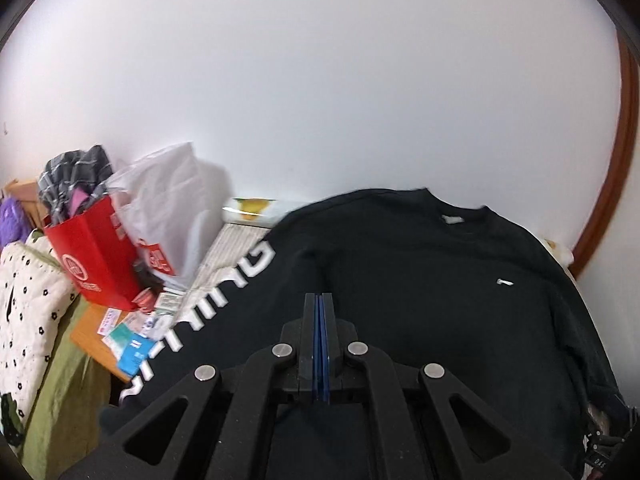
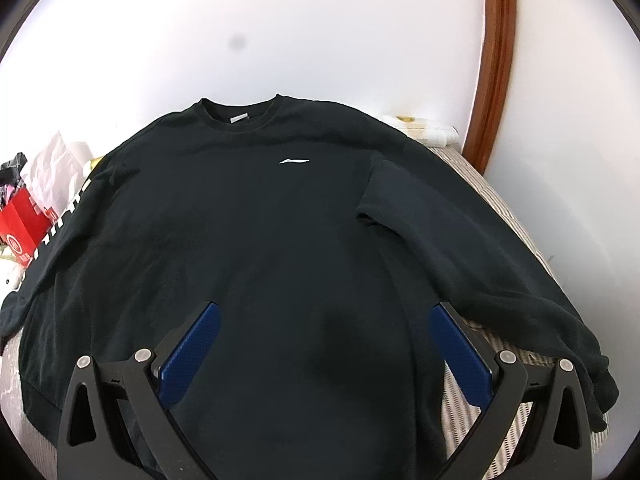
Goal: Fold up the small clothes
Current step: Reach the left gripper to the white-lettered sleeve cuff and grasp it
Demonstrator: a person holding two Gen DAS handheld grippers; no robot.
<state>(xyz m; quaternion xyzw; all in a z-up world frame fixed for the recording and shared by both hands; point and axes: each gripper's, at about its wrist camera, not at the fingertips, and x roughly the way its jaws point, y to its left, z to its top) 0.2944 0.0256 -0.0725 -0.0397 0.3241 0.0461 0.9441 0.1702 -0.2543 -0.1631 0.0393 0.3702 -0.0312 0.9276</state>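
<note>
Black sweatshirt point(image 2: 256, 240) lies front up and spread flat on a striped bed point(image 2: 516, 216), collar toward the white wall point(image 2: 320, 40), hem toward the cameras. Its body covers most of the bed, so bare striped cover shows only as a narrow strip along the right edge and under the right sleeve point(image 2: 460, 240). That sleeve runs down and outward to the bed's right edge, with its cuff at the near corner. The other sleeve, printed with white letters point(image 1: 224, 292), runs along the left edge of the bed.

Left gripper point(image 1: 322, 300): blue pads pressed flat together, nothing visibly between them; it hovers above the lettered sleeve and the sweatshirt body. Right gripper point(image 2: 324, 312): jaws spread wide over the lower front of the sweatshirt, its right finger beside the seam where the sleeve leaves the body; no cloth is pinched.

Shown clearly in the left wrist view only: clutter left of the bed, namely a red bag point(image 1: 96, 264) stuffed with clothes, a white plastic bag point(image 1: 172, 208), loose cards and packets point(image 1: 136, 340) on a wooden surface, and a dotted quilt point(image 1: 28, 300). Open room on that side is small. Shown in the right wrist view only: the full right sleeve. A brown door frame point(image 2: 496, 60) stands just beyond the bed's far right corner.
</note>
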